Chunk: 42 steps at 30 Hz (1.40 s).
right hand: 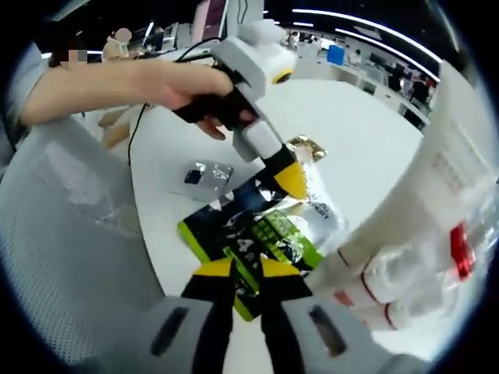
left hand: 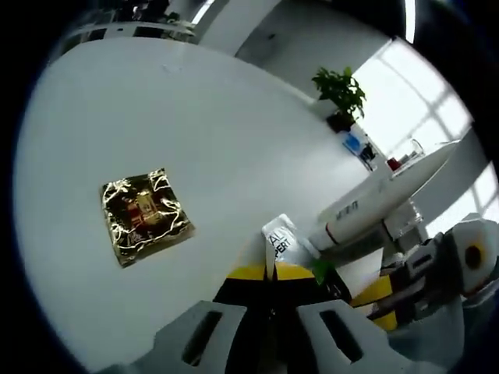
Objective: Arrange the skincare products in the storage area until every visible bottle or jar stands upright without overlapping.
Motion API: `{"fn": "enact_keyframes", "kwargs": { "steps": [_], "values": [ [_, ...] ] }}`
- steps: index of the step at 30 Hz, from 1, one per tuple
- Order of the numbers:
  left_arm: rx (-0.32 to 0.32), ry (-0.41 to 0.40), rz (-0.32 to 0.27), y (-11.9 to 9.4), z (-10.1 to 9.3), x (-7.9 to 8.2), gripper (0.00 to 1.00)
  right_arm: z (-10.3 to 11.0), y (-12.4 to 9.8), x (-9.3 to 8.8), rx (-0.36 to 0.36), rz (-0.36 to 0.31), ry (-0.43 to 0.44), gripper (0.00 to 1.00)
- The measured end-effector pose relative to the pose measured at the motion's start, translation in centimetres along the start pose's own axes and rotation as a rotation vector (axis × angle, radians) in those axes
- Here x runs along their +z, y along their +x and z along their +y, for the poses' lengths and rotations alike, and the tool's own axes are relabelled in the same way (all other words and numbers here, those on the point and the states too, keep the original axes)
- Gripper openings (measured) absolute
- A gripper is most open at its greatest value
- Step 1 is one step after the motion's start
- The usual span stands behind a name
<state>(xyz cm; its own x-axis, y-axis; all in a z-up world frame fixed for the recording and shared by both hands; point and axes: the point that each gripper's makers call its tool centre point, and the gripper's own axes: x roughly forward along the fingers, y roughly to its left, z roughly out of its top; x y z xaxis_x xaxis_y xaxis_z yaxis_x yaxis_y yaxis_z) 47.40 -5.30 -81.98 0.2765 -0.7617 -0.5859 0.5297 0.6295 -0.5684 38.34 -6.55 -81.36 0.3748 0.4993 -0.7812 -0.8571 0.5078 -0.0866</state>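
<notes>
My left gripper (left hand: 271, 273) is at the bottom of the left gripper view, its yellow tips shut on the corner of a white printed sachet (left hand: 282, 240). In the right gripper view, a hand holds this same gripper over the sachet (right hand: 316, 209). My right gripper (right hand: 245, 271) is shut on the edge of a green-and-black packet (right hand: 269, 238). A long white tube with red bands (left hand: 355, 210) lies slanted beside both grippers and looms at the right (right hand: 421, 218). A gold-and-black packet (left hand: 144, 214) lies flat and apart on the white table (left hand: 195, 117).
A small silver sachet (right hand: 204, 173) lies left of the green packet. The gold packet (right hand: 309, 148) sits behind the left gripper's tip. A grey mesh surface (right hand: 70, 234) borders the table's near edge. A potted plant (left hand: 341, 93) stands past the far edge.
</notes>
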Motion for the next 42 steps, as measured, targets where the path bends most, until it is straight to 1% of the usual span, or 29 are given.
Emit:
{"fn": "enact_keyframes", "kwargs": {
  "steps": [2,7,8,12,17,22,28,30,32,34,37,42],
  "values": [
    [0.002,0.001,-0.005,0.0,0.1,0.2,0.0,0.1,0.4,-0.4,0.004,0.028,-0.028,0.15],
    [0.006,0.041,-0.011,0.0,0.1,0.4,0.0,-0.1,1.1,-0.9,-0.002,0.057,-0.059,0.15],
    [0.011,0.072,-0.01,0.1,0.1,0.4,0.0,-0.2,1.0,-0.8,-0.008,0.054,-0.062,0.15],
    [0.018,0.091,-0.015,0.1,0.1,0.6,0.0,-0.5,1.2,-0.6,-0.02,0.048,-0.061,0.15],
    [0.05,0.164,-0.018,0.1,0.5,0.7,0.0,-0.7,1.7,-0.4,-0.023,0.049,-0.066,0.15],
    [0.05,0.177,-0.029,0.1,0.4,1.0,0.0,-0.6,1.8,-0.3,-0.028,0.049,-0.067,0.14],
    [0.06,0.226,-0.049,0.3,0.2,1.2,0.0,-0.8,1.9,-0.2,-0.028,0.046,-0.058,0.15],
    [0.071,0.241,-0.056,0.4,0.2,1.4,0.0,-0.9,1.9,-0.2,-0.031,0.044,-0.069,0.15],
    [0.072,0.24,-0.062,0.4,0.3,1.5,0.0,-0.9,1.9,-0.2,-0.032,0.043,-0.067,0.15],
    [0.075,0.233,-0.069,0.4,0.9,1.9,0.0,-1.0,2.0,-0.1,-0.034,0.041,-0.069,0.15],
    [0.082,0.241,-0.078,0.5,1.1,2.1,0.0,-1.1,2.0,-0.1,-0.037,0.04,-0.073,0.16],
    [0.092,0.229,-0.091,0.6,1.5,2.5,0.0,-1.3,2.1,-0.1,-0.041,0.037,-0.076,0.16]
  ]
}}
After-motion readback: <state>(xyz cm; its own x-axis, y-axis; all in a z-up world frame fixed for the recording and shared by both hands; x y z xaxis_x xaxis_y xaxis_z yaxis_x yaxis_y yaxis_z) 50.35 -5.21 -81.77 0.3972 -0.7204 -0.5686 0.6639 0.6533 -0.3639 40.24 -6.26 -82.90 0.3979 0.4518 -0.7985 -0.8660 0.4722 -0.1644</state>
